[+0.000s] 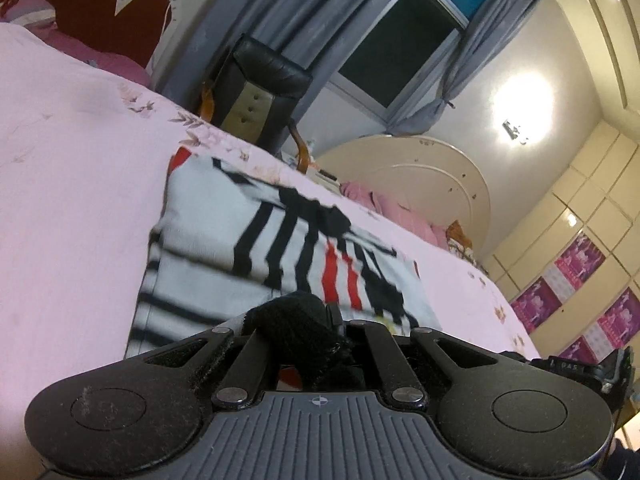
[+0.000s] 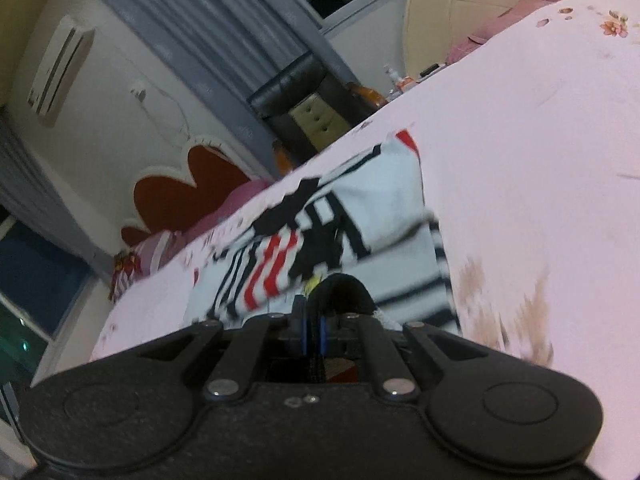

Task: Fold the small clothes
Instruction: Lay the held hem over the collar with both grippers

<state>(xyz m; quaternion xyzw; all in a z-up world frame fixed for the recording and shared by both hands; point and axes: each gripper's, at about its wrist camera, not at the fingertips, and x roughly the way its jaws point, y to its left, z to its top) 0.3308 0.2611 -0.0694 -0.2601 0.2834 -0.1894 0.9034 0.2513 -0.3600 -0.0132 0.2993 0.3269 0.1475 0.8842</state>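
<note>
Striped garment lies flat on the pink bedsheet, running from my grippers toward 12 o'clock in both wrist views. My read: near hem goes over toward the far end. To do it well I'd keep both hands level with each other, carry the edge straight toward 12, and land hem on hem, no skew.

Left gripper: fingers together, clamped on a black fold of the garment's near edge. Right gripper: fingers nearly together, pinching a black fold at that hem too.
</note>
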